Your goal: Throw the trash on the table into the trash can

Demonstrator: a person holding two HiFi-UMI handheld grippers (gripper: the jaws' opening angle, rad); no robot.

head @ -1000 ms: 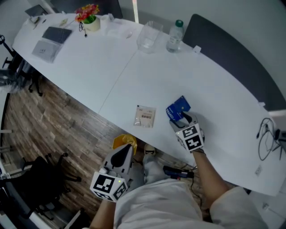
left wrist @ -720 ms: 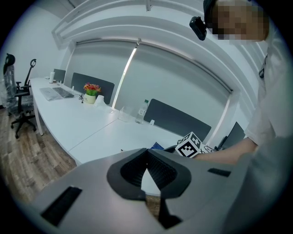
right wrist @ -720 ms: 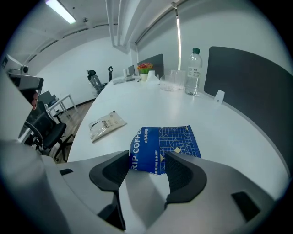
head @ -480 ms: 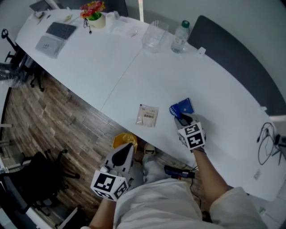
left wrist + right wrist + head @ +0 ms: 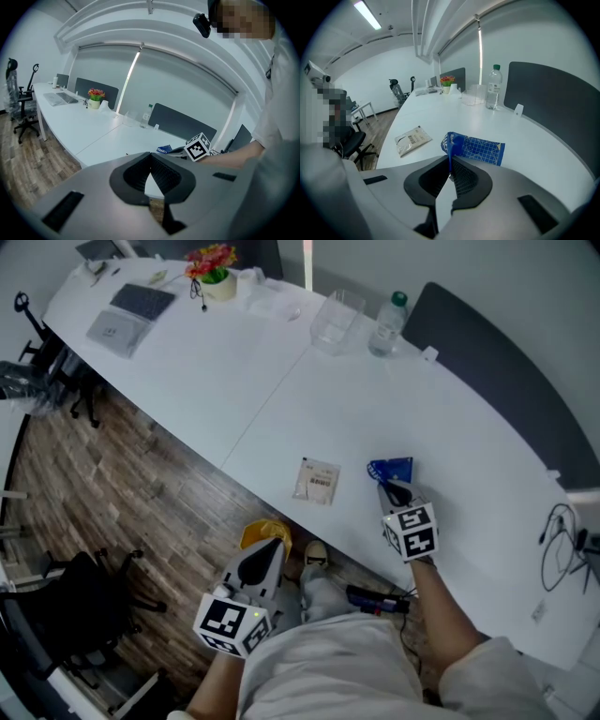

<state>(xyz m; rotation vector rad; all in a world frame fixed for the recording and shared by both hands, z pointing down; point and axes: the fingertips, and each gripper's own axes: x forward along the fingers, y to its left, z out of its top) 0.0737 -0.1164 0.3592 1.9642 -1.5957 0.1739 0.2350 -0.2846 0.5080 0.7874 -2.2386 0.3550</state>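
A blue printed packet [image 5: 395, 468] lies on the white table [image 5: 469, 418]. My right gripper [image 5: 390, 489] is shut on its near edge, and that edge stands pinched upright between the pads in the right gripper view [image 5: 450, 171], the packet [image 5: 482, 148] stretching away behind it. A beige sachet [image 5: 317, 480] [image 5: 411, 139] lies flat to the left, near the table's front edge. My left gripper [image 5: 271, 546] hangs below the table edge over the floor, shut and empty [image 5: 150, 169]. A yellow object [image 5: 259, 532] sits on the floor just beyond it, partly hidden.
A water bottle [image 5: 388, 322] and a clear plastic container [image 5: 336, 319] stand at the table's far side by a dark partition [image 5: 497, 362]. A flower pot [image 5: 216, 268] and a keyboard [image 5: 141, 301] are far left. Cables [image 5: 561, 542] lie at right. A black chair [image 5: 66, 610] stands on the wooden floor.
The right gripper's jaws have come together on the blue packet's near edge. The left gripper has barely moved.
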